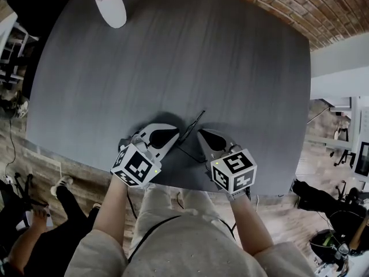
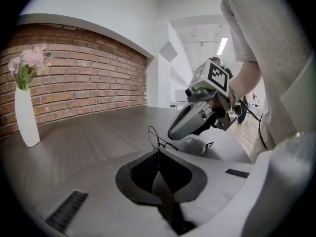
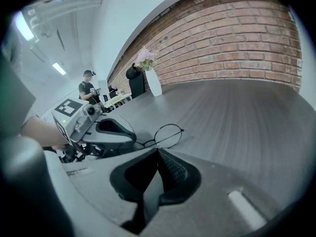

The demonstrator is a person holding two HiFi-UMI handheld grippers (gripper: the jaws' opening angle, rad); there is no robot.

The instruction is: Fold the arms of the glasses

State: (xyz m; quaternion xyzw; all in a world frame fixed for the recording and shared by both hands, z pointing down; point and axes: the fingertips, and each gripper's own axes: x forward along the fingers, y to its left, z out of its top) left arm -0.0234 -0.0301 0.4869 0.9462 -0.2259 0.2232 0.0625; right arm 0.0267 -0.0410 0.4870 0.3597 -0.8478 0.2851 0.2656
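Glasses [image 3: 168,132] lie near the bench [image 1: 173,68] edge. Your left hand-held gripper [image 2: 158,152] seems clamped on the frame; the right hand-held gripper [image 3: 158,151] is closed and empty, just beside. Steady the frame and nudge one arm inward gently. The bench is dark, with a vase [image 1: 112,7] far off and a brick wall [image 2: 89,78] behind.

The glasses [image 2: 159,140] at the tip of my left tool [image 2: 158,154] are thin dark wire, metal by the look, with a faint sheen. The left tool and my right tool [image 3: 158,152] have smooth matt grey plastic shells and black ribbed pads [image 2: 145,169]. Beneath them the bench [image 1: 190,68] is matt grey with fine wood grain. Beyond the tools are a rough brick wall [image 2: 89,78] and a smooth white vase [image 2: 25,117].
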